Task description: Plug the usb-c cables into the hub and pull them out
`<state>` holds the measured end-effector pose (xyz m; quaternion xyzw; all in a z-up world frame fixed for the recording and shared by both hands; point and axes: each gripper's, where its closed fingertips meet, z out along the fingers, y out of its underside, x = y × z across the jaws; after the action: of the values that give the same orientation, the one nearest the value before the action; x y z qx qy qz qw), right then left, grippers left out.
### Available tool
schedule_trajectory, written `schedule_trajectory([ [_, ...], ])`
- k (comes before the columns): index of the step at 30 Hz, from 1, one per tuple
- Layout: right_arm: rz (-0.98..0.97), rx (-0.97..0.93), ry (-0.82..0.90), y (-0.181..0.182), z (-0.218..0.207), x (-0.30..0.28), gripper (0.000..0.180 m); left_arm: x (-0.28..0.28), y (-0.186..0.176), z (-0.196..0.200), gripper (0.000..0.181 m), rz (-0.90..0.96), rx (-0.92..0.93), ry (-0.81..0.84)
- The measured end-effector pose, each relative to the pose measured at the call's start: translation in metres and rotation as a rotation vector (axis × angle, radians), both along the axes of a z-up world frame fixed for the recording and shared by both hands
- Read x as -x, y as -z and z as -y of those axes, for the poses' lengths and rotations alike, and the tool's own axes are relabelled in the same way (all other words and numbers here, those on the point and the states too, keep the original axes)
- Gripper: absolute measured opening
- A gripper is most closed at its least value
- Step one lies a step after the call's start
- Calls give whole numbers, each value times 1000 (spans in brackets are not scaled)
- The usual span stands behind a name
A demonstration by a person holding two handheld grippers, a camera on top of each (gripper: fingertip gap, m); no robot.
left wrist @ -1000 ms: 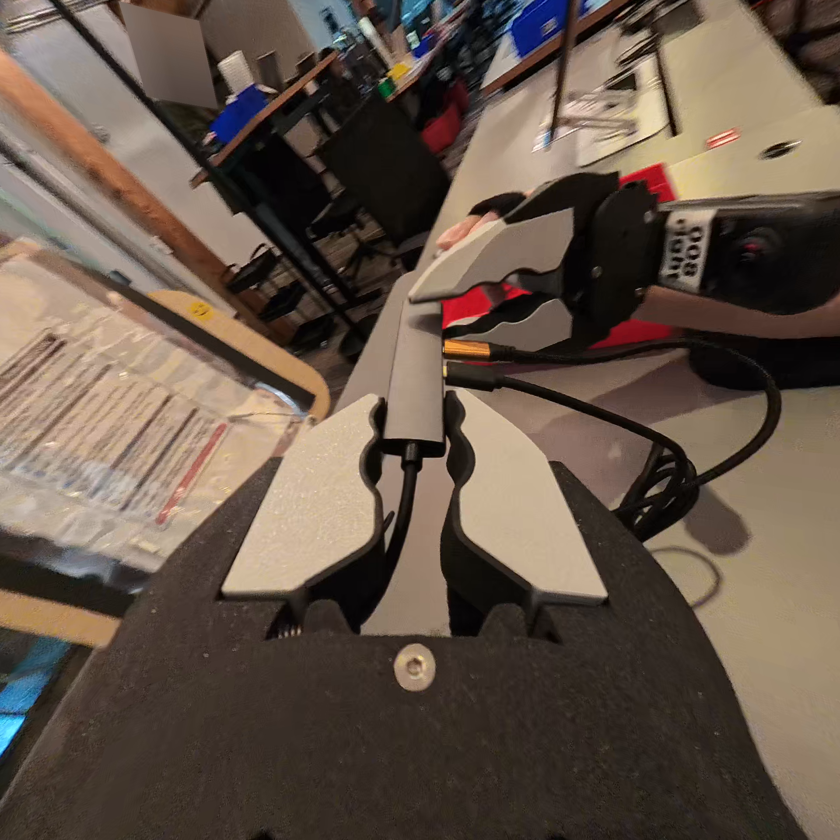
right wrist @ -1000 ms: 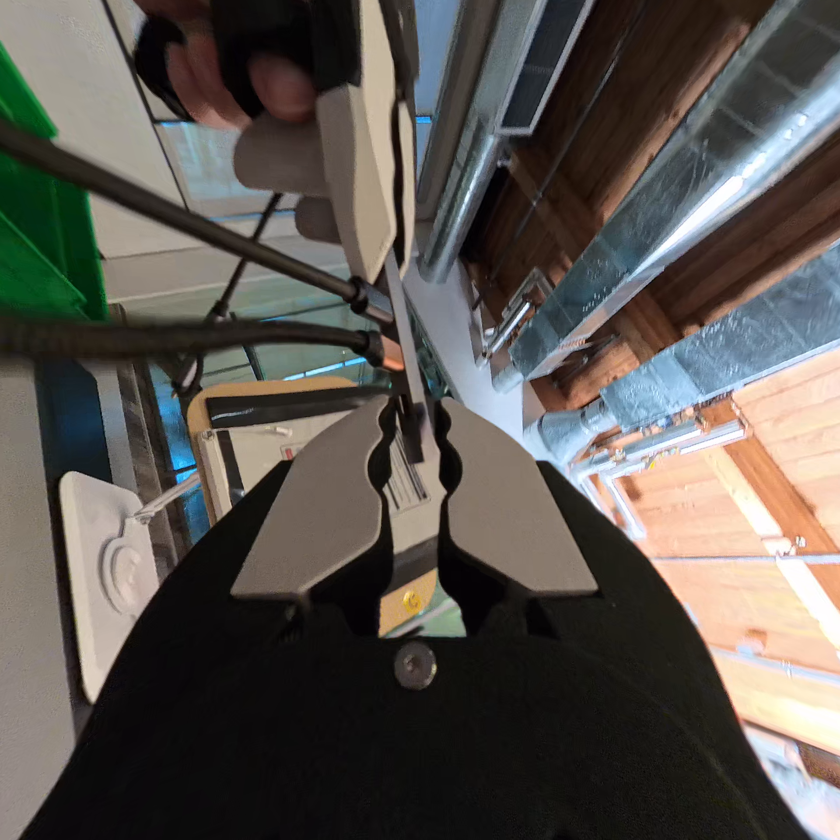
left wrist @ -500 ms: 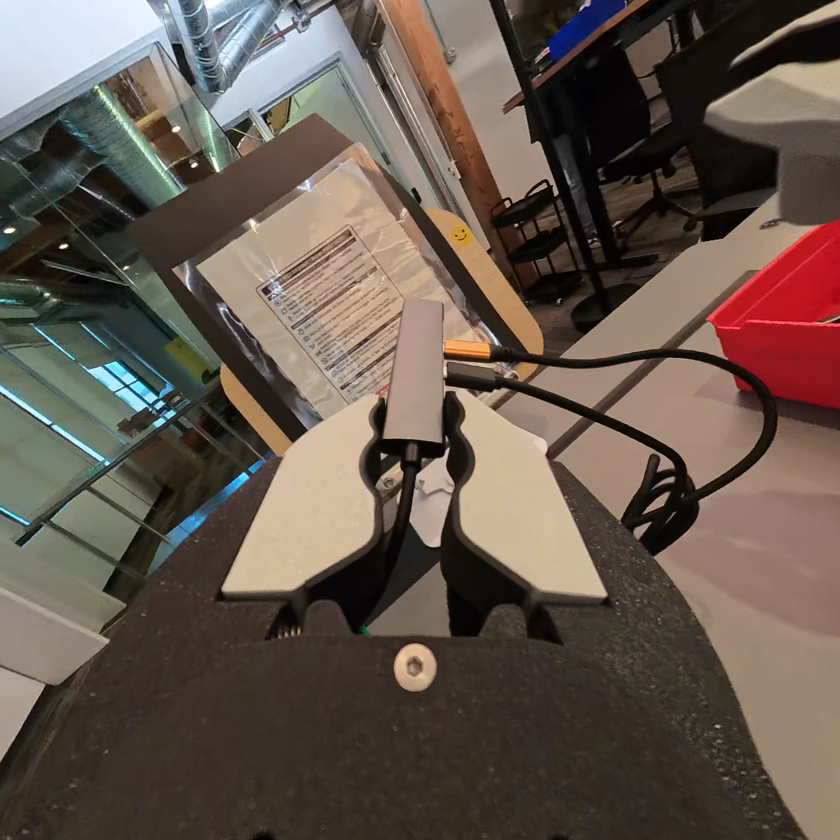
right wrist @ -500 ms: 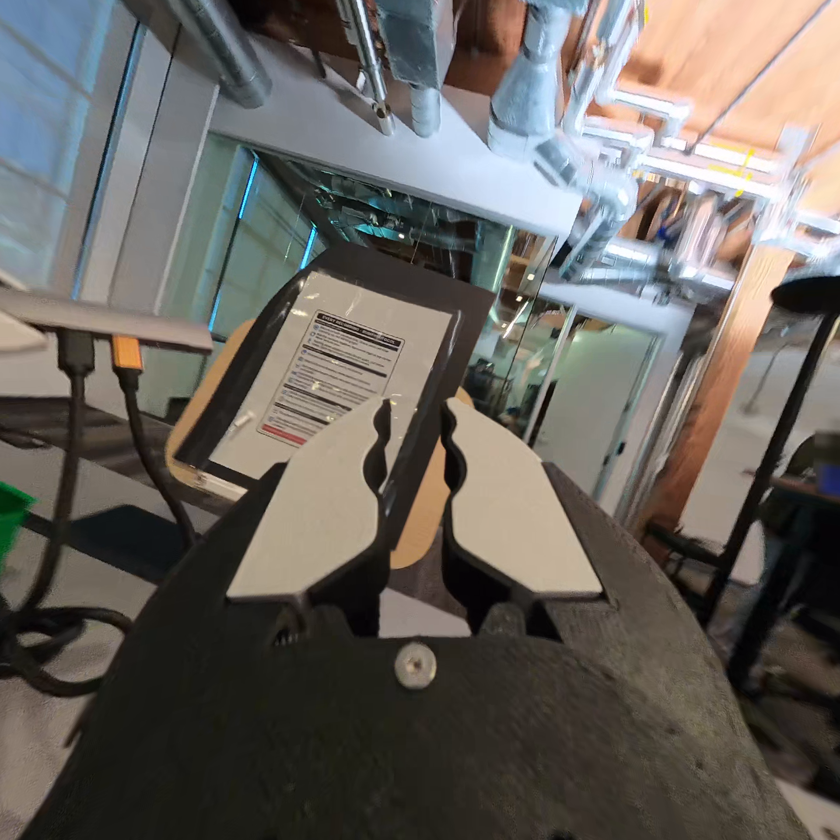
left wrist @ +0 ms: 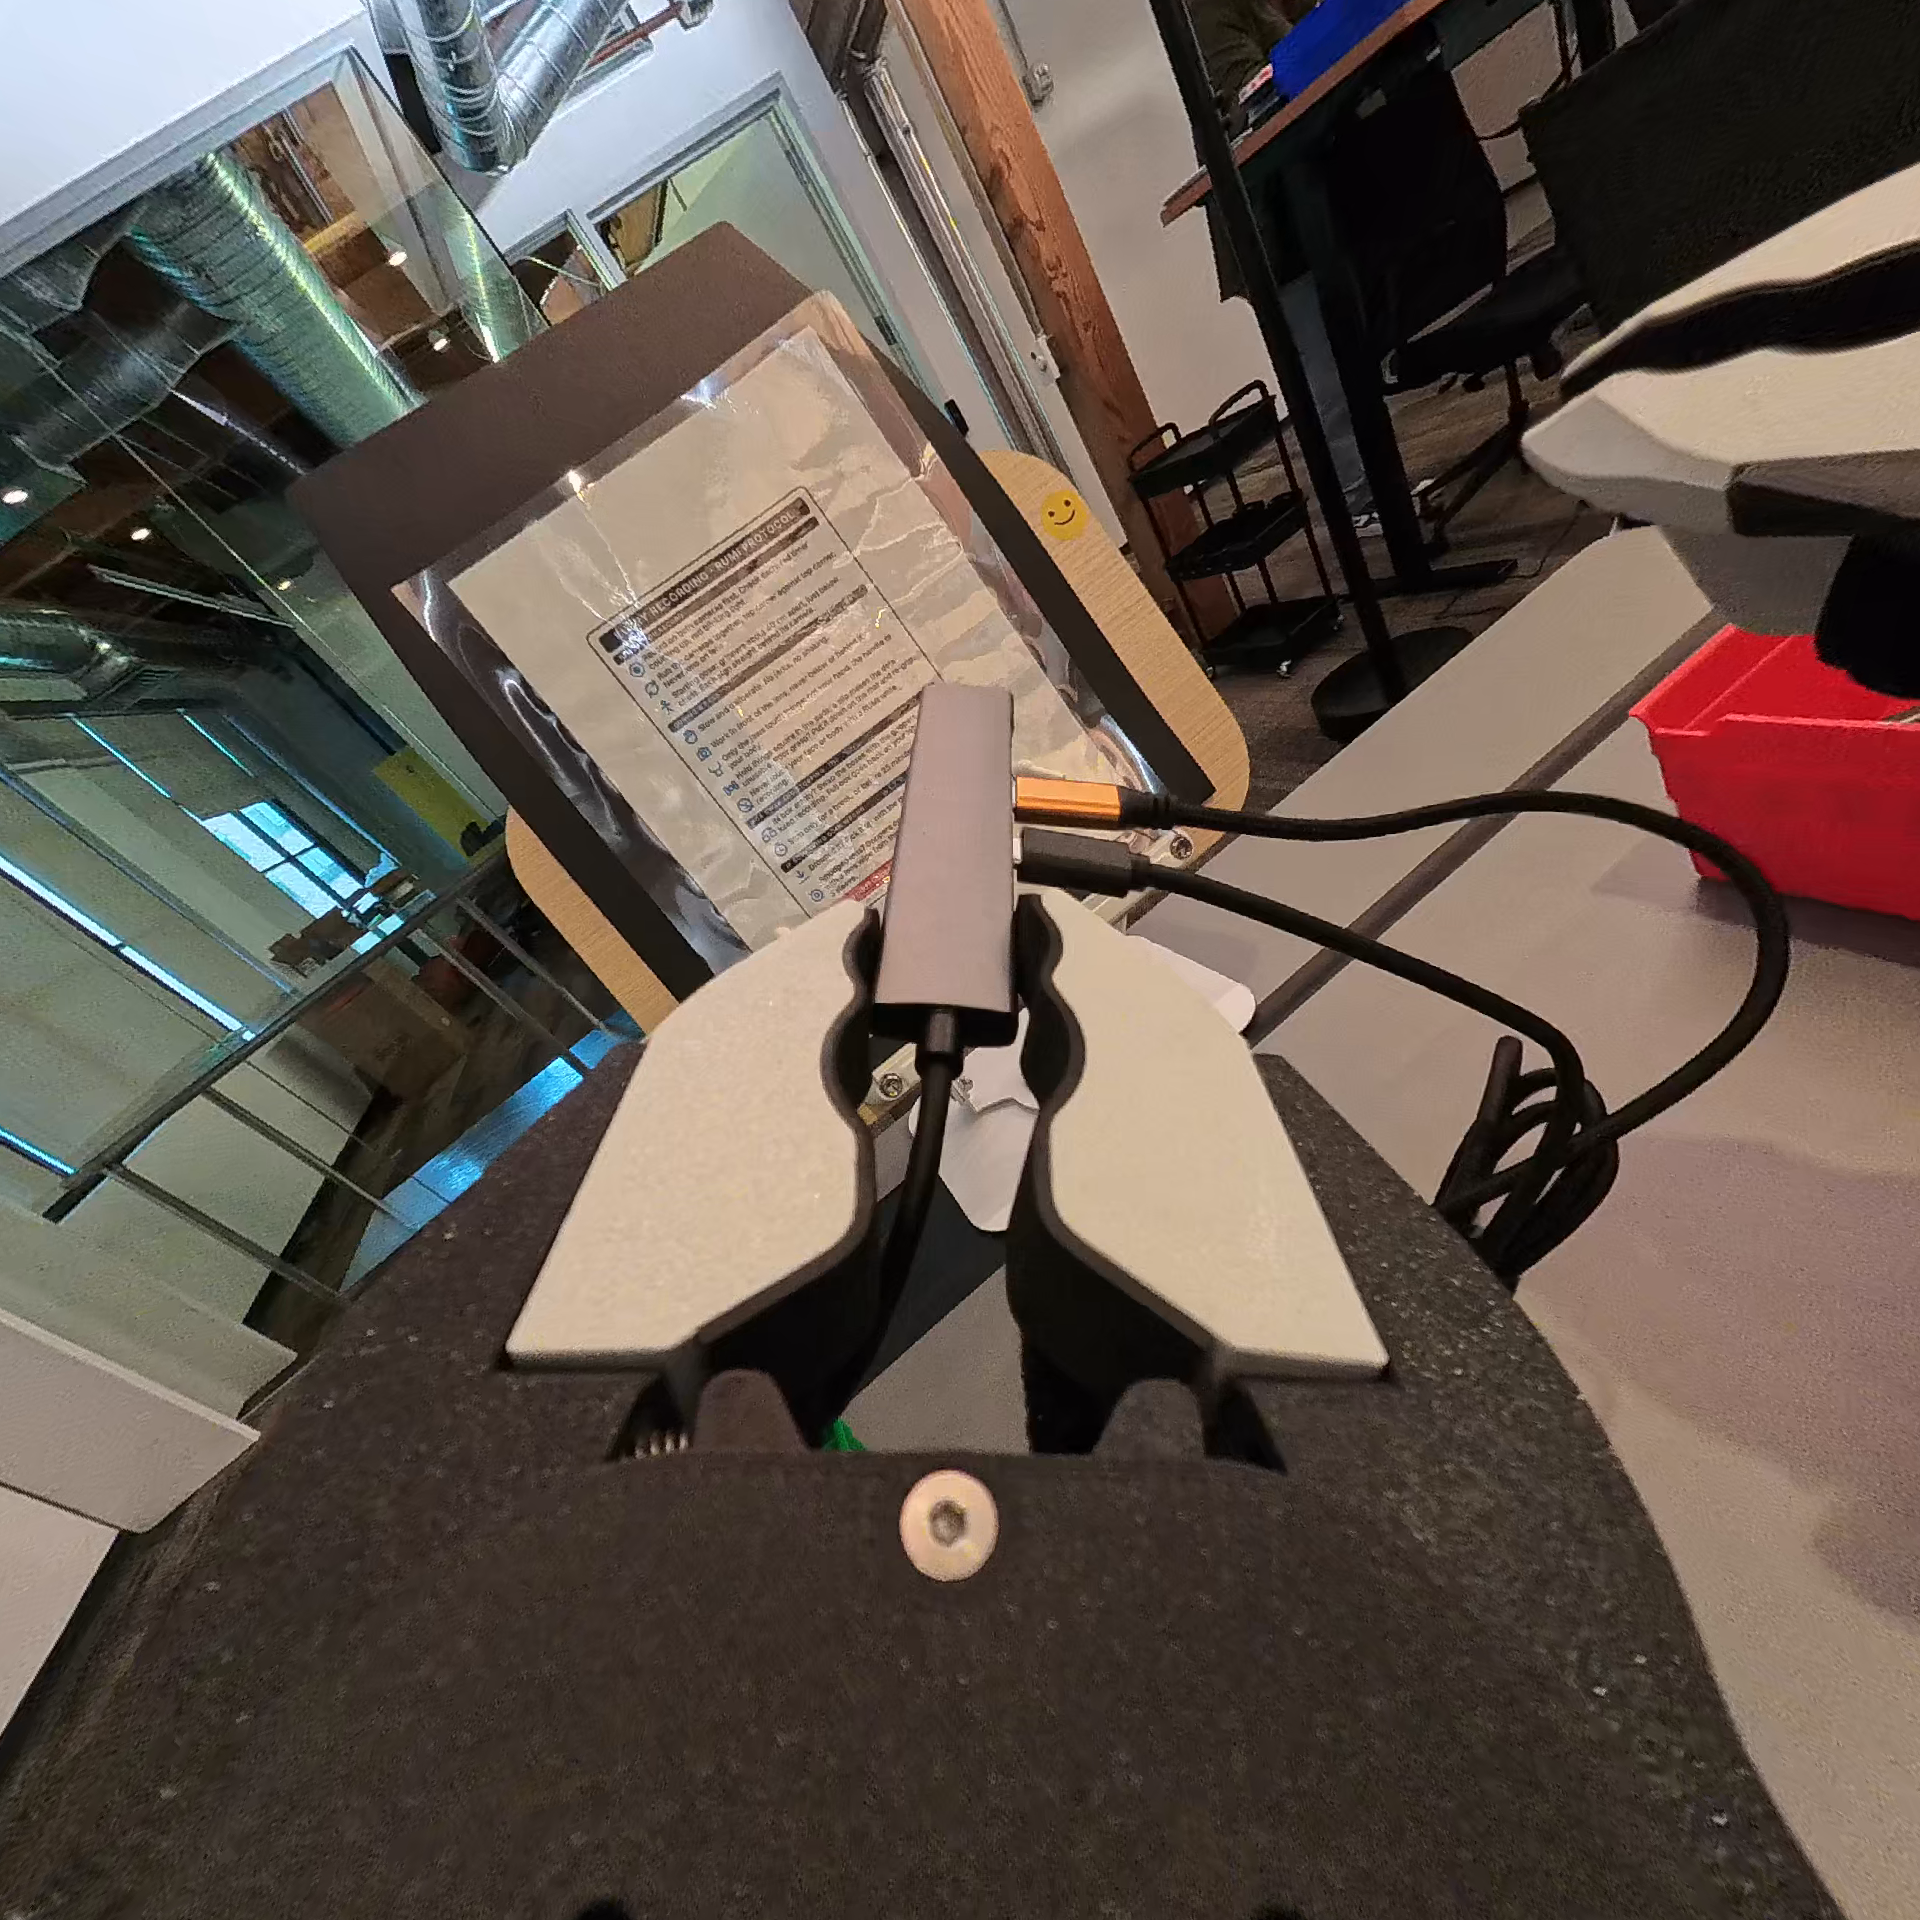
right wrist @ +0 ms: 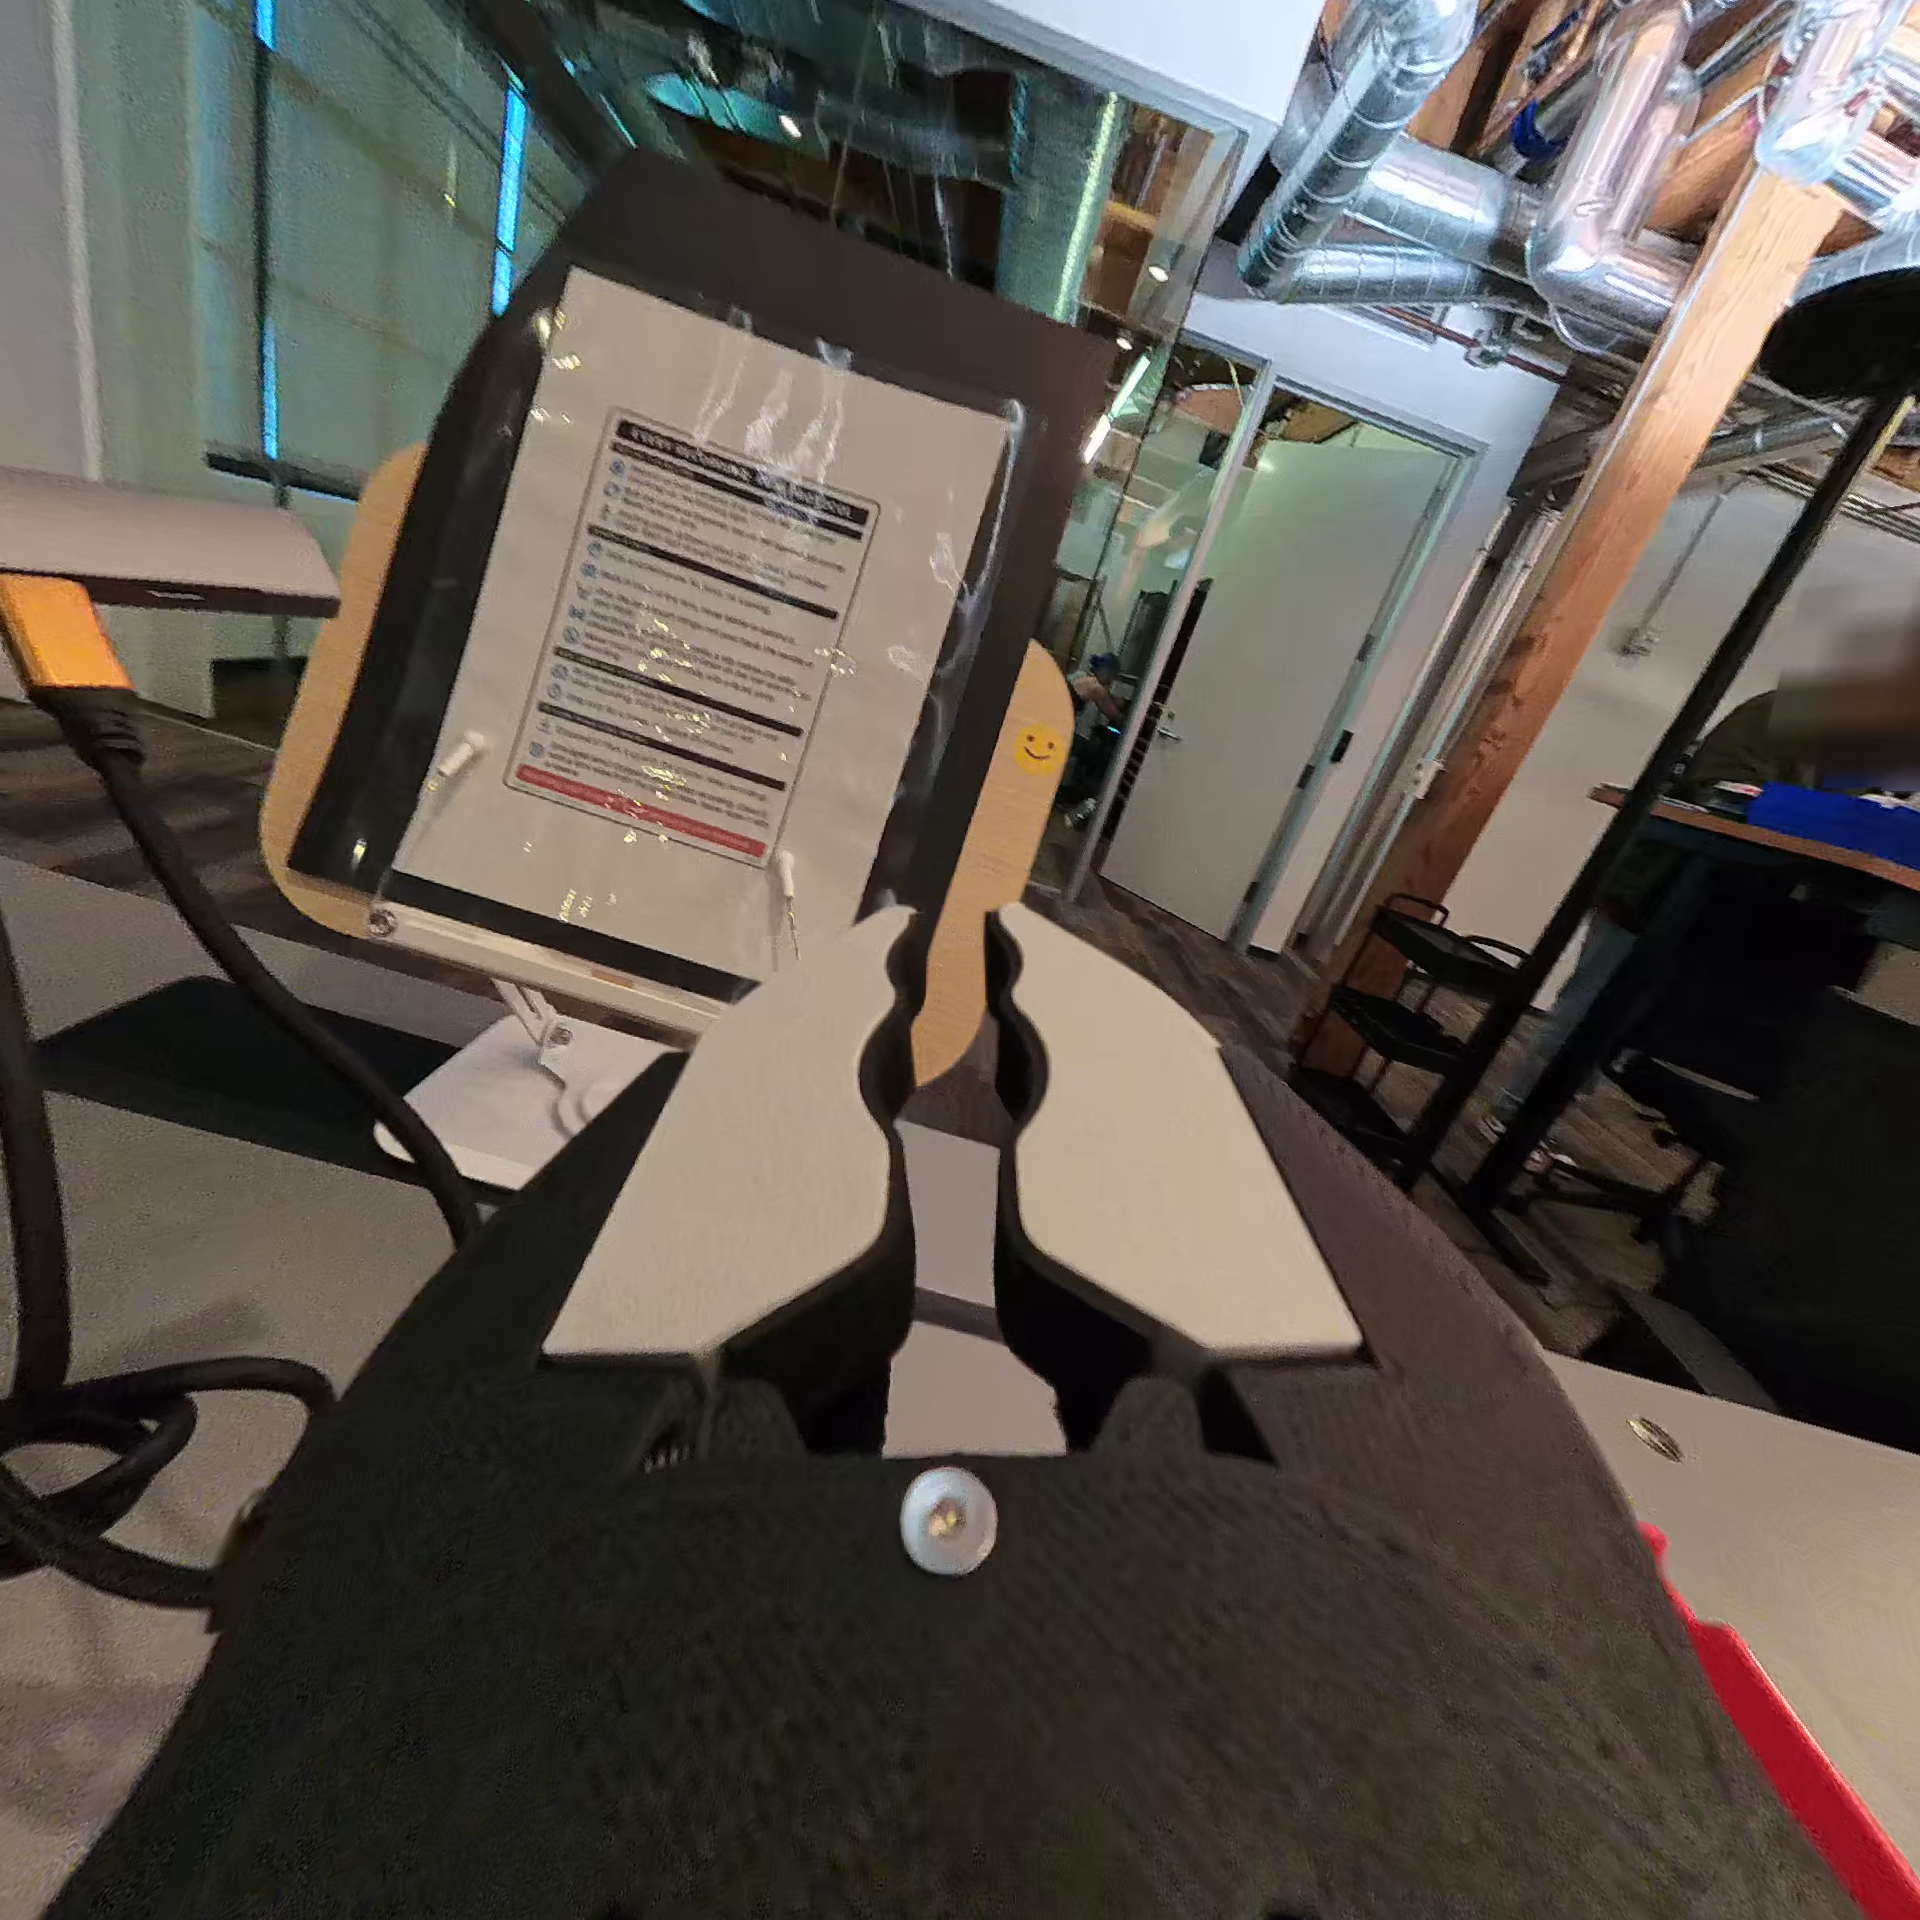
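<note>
In the left wrist view my left gripper (left wrist: 945, 935) is shut on the near end of a slim grey hub (left wrist: 951, 831) and holds it above the table, pointing up and away. An orange USB-C plug (left wrist: 1065, 800) and a black USB-C plug (left wrist: 1075, 860) sit in the hub's right side. Their black cables (left wrist: 1756, 935) loop down to a coil (left wrist: 1527, 1153) on the table. My right gripper (right wrist: 951, 935) is empty, its jaws a narrow gap apart, right of the hub (right wrist: 156, 561) and orange plug (right wrist: 62, 634). It also shows at the top right of the left wrist view (left wrist: 1745, 416).
A sign stand with a printed sheet (left wrist: 727, 644) stands at the table's far edge, also in the right wrist view (right wrist: 675, 644). A red bin (left wrist: 1808, 769) sits on the grey table (left wrist: 1714, 1403) at the right. Desks, a cart and a person are beyond. One gripper's finger ends stand about 20 cm off the other's.
My right gripper has let go of the hub's far end and swung off to the right. My left gripper has raised and tilted the hub up, with both plugs still in it.
</note>
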<state>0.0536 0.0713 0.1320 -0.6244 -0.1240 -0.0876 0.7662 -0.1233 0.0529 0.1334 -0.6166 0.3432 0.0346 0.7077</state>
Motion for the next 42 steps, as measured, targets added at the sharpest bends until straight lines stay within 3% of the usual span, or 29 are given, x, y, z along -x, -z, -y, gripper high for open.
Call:
schedule_trajectory([
  [1,9,17,18,3,-2,0,11,0,1,0,24,-2,3,0],
  [14,69,126,79,26,-12,2,28,-10,3,3,23,66,63,102],
  [16,44,79,-20,19,-5,15,29,-14,2,6,24,89,68,141],
  [20,-8,-111,-468,-15,49,66,22,-20,-4,14,24,144,62,218],
  [22,-29,-160,-569,-27,71,76,19,-23,-7,18,23,163,57,248],
  [25,-15,-145,-572,-33,81,80,20,-25,-6,19,23,137,45,242],
  [28,17,-256,-512,-55,101,69,20,-27,-5,19,24,114,24,226],
  [32,52,-303,-567,-66,133,84,20,-28,-7,21,24,102,0,215],
  [37,63,-98,-580,-21,94,109,25,-31,-10,26,24,120,-19,230],
  [42,-5,-20,-590,2,68,109,23,-33,-12,29,24,130,-30,240],
])
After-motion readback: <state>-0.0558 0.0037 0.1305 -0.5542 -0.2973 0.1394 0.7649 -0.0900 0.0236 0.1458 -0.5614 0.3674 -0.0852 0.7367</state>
